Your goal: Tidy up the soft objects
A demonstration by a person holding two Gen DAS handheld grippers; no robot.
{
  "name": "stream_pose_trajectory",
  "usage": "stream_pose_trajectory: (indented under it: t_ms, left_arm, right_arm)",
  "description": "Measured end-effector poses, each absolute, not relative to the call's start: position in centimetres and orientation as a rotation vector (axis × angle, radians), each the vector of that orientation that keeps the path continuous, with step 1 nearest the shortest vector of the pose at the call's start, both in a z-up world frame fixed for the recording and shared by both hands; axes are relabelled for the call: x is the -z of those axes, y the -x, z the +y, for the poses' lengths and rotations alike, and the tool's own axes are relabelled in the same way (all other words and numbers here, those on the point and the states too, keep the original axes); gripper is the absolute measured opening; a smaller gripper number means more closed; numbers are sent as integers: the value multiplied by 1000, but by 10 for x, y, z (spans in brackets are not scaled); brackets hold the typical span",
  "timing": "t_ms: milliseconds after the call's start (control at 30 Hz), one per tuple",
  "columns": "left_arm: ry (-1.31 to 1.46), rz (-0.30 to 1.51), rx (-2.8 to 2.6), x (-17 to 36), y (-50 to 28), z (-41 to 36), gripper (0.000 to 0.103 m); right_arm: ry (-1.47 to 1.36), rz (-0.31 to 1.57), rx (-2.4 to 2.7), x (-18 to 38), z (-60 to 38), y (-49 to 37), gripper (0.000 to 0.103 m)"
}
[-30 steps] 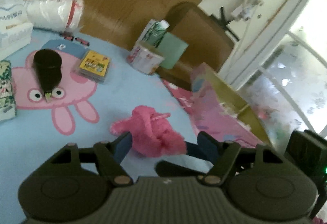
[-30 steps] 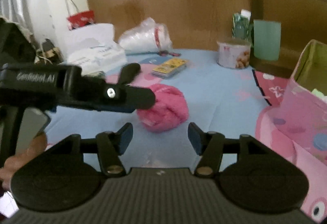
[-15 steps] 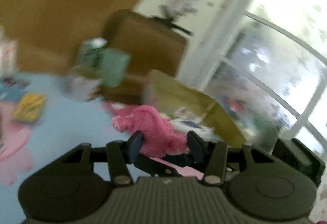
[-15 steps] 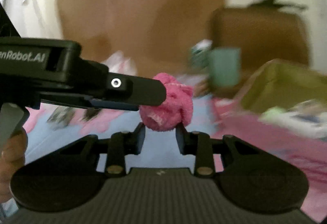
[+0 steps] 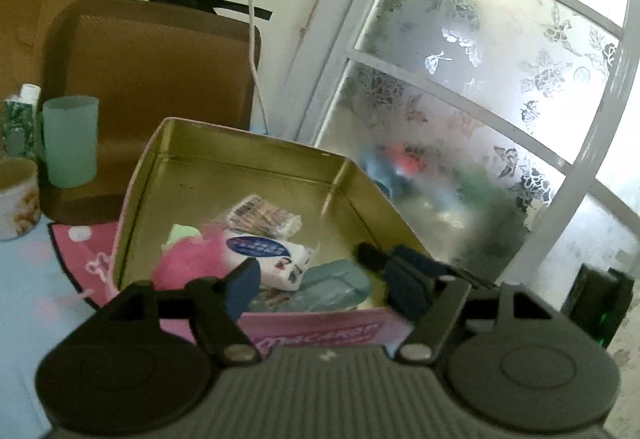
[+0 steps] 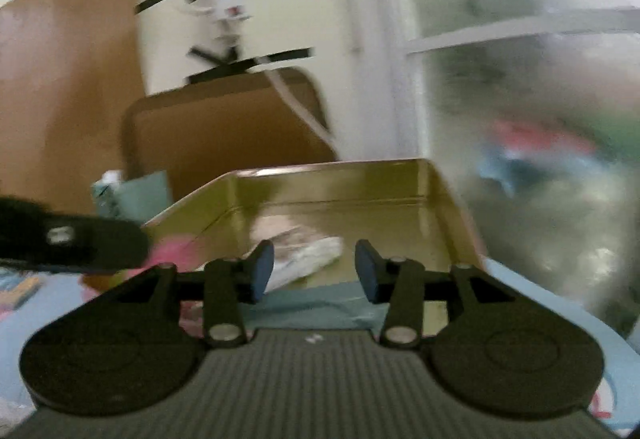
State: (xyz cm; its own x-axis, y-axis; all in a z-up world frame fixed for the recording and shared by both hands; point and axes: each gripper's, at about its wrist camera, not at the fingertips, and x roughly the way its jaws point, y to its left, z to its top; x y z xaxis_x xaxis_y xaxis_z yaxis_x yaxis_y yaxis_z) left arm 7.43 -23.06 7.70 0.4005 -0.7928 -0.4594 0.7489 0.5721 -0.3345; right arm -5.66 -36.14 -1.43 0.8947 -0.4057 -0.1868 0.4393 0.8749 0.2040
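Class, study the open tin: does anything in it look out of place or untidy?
Nothing is damaged or spilled. The tin holds a loose jumble: pink fluffy cloth against the left wall, a tissue pack askew.

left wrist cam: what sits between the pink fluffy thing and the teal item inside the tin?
In the left wrist view, a white tissue pack lies between the pink fluffy cloth and the teal item in the tin.
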Motion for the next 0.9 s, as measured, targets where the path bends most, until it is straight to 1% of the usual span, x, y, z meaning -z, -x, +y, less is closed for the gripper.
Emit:
stream_pose_trajectory:
  t_ms: [67,200,300,367,533,733,767,800,900]
  left_arm:
    - [70,624,941,-76,-76,-225,72]
    - [154,637,878,-77,-84,-193,72]
    - [199,621,824,-78,-84,-159,72]
    - [228,613,777,-77,-84,-131,74]
    - [297,615,662,-73,-85,-65,76]
    - [387,621,568,-61,-81,-2,77]
    - [392,625,559,-58,-80,4,77]
    - [396,630,554,-56,-78,10,77]
    - [404,650,561,-48,-73,23,77]
  right_arm:
    - [-273,125,451,18,-367,63,49]
    - [-301,105,335,14,-361,67,50]
    - [-257,121,237,6,-344,59,50]
    - [-264,158,142,0,-342,47,49]
    - [-192,328,-57,-22,-339,-3,49]
    - [-151,667,-169,-30,-336,-86,49]
    - [-150,733,-166,-28,-335,-102,52]
    - [-149,774,-162,-26,-334,-113,62]
    - [-86,822,-99,-26,-328,-132,72]
